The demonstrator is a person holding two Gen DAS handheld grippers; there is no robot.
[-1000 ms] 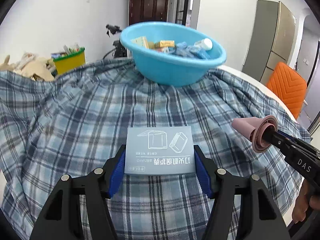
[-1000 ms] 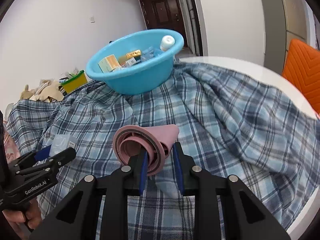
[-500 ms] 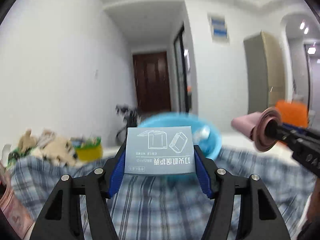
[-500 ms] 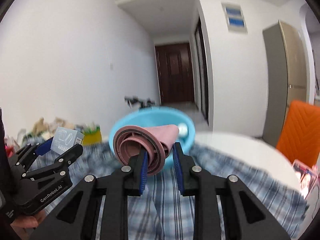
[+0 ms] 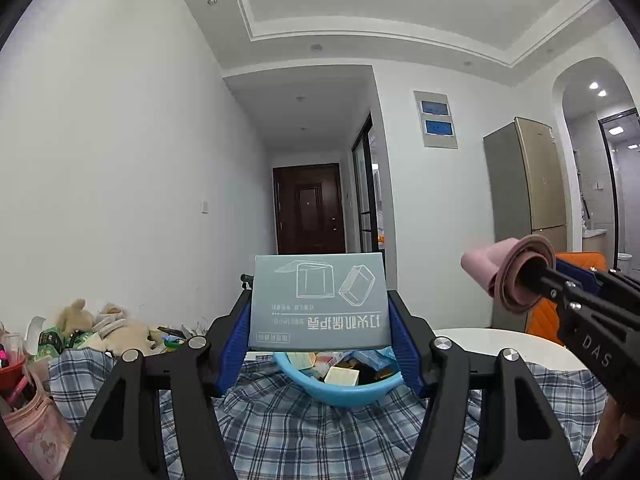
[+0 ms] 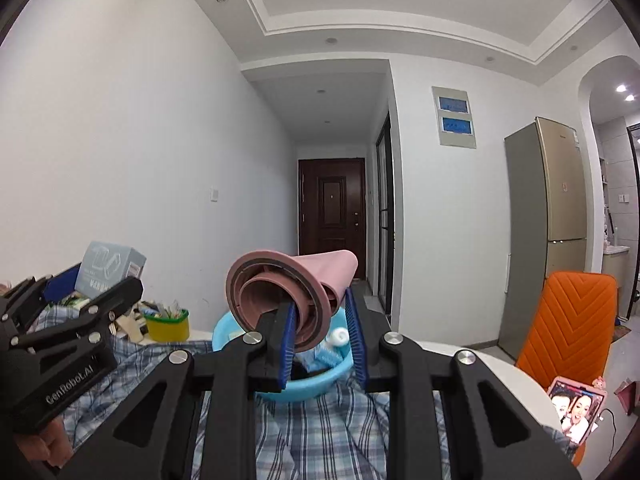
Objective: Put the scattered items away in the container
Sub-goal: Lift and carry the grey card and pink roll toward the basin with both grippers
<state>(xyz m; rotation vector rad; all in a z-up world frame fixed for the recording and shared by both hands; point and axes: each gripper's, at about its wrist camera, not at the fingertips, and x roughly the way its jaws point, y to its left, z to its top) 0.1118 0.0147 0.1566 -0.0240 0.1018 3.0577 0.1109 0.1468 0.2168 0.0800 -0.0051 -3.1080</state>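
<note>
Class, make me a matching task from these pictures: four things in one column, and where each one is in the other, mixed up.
Things:
1. grey box
2. pink cup
3. blue basin
4. orange chair

Places:
A. on the checked cloth, holding small items
B. gripped in the right tool
C. on the floor beside the fridge
D. gripped in the left tool

Pairs: 1-D, 2-B, 3-A, 4-C
</note>
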